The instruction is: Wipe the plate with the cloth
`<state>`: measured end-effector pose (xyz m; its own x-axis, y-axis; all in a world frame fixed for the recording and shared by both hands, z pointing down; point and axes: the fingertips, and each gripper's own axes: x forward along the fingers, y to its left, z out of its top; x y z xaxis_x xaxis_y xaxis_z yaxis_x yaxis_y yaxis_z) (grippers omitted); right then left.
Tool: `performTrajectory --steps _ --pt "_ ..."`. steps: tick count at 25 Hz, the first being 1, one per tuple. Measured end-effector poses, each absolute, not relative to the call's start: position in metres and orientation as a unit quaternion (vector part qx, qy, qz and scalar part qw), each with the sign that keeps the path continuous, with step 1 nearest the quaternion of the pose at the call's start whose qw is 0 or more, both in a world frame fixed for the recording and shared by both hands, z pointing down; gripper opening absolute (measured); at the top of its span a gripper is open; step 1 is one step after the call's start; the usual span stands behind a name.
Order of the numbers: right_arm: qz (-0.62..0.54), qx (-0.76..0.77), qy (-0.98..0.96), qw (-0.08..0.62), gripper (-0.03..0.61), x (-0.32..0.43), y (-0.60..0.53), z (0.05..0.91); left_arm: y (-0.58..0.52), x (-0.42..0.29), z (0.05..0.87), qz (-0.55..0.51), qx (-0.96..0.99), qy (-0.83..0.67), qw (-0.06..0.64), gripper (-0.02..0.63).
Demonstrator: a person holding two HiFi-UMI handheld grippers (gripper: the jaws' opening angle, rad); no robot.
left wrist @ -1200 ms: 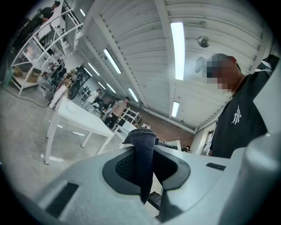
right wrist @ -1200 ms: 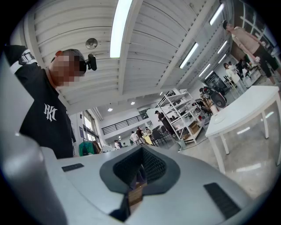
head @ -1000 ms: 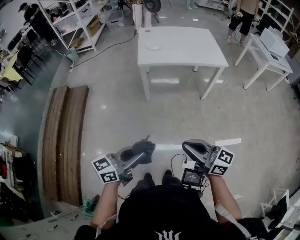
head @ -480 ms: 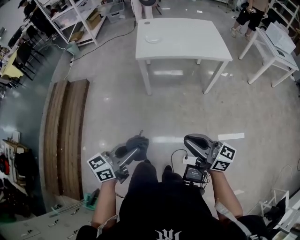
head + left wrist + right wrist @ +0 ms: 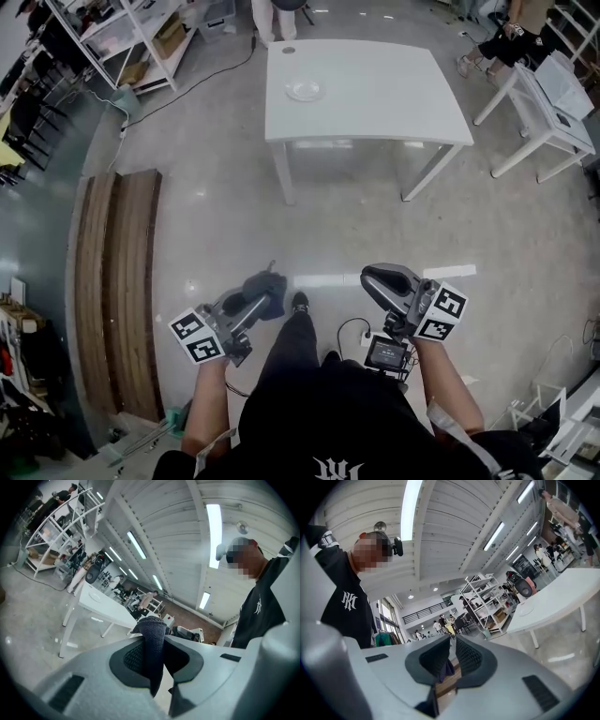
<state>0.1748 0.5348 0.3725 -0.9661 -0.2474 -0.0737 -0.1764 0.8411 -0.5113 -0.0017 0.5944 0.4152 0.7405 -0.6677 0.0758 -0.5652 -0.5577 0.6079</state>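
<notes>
A clear plate (image 5: 304, 90) lies near the far left corner of a white table (image 5: 394, 103), well ahead of me across the floor. My left gripper (image 5: 265, 289) is held low by my left knee, shut on a dark cloth (image 5: 262, 284). In the left gripper view the cloth (image 5: 153, 648) stands bunched between the pads, with the table (image 5: 105, 609) far beyond. My right gripper (image 5: 371, 279) is held level with it, shut with nothing in it. The right gripper view shows the table (image 5: 562, 592) and the plate (image 5: 526, 610) in the distance.
Wooden planks (image 5: 117, 281) lie along the floor at my left. Shelving racks (image 5: 131, 37) stand at the back left. A second white table (image 5: 544, 103) and a standing person (image 5: 511, 37) are at the back right. A white strip (image 5: 455, 272) lies on the floor.
I have walked toward the white table, which sits lower and larger in the head view. Both grippers stay held in front of me, the left keeping the cloth.
</notes>
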Motion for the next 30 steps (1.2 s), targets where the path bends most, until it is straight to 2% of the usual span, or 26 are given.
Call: performTrajectory --steps 10,12,14,23,30 --pt "-0.216 -0.142 0.965 0.037 0.012 0.100 0.383 0.342 0.433 -0.071 0.393 -0.107 0.894 -0.317 0.299 0.051" --pt "-0.214 -0.146 0.965 0.037 0.041 0.092 0.356 0.342 0.405 -0.079 0.395 -0.107 0.895 -0.315 0.299 0.051" --pt "-0.215 -0.148 0.965 0.037 0.075 0.089 0.329 0.344 0.379 -0.081 0.398 -0.106 0.895 -0.312 0.300 0.051" --pt "-0.235 -0.139 0.961 0.041 0.075 0.097 0.158 0.370 0.212 -0.078 0.415 -0.084 0.892 -0.320 0.307 0.051" --pt "-0.281 -0.087 0.956 0.007 0.074 0.081 0.016 0.396 0.074 -0.073 0.430 -0.046 0.878 -0.345 0.329 0.051"
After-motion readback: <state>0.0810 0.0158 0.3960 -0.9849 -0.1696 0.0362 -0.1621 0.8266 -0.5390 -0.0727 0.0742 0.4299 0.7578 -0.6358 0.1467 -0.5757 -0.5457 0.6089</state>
